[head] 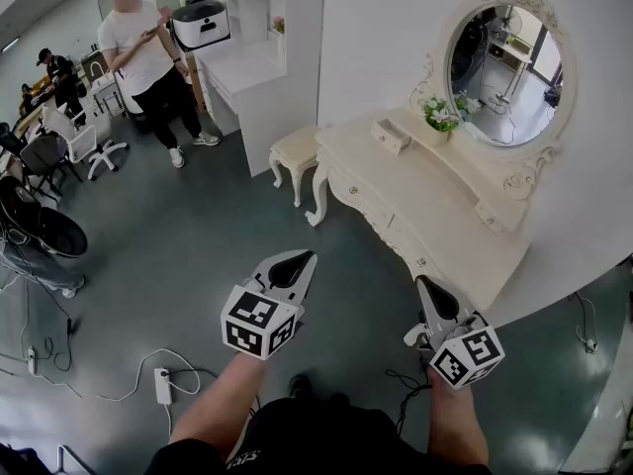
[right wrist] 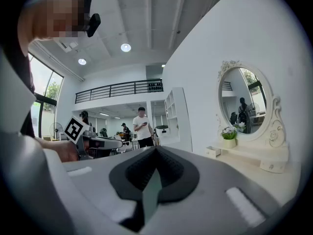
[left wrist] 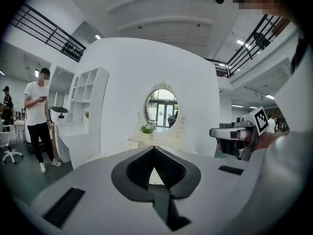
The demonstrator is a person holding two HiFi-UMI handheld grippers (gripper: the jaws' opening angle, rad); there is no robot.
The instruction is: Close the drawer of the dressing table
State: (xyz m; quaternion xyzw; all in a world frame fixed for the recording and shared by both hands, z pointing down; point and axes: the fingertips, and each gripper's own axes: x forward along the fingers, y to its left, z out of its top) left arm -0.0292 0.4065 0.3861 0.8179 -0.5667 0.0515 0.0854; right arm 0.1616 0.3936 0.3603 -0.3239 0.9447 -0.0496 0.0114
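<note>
Here we hold the left gripper (head: 295,263) and right gripper (head: 428,287) clenched, empty. Both hang clear of the table (head: 440,186).

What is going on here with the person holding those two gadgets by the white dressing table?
A person stands facing the white dressing table with a tool in each hand. The left tool and the right tool are both shut and empty, held in the air short of the table. Neither touches it yet.
</note>
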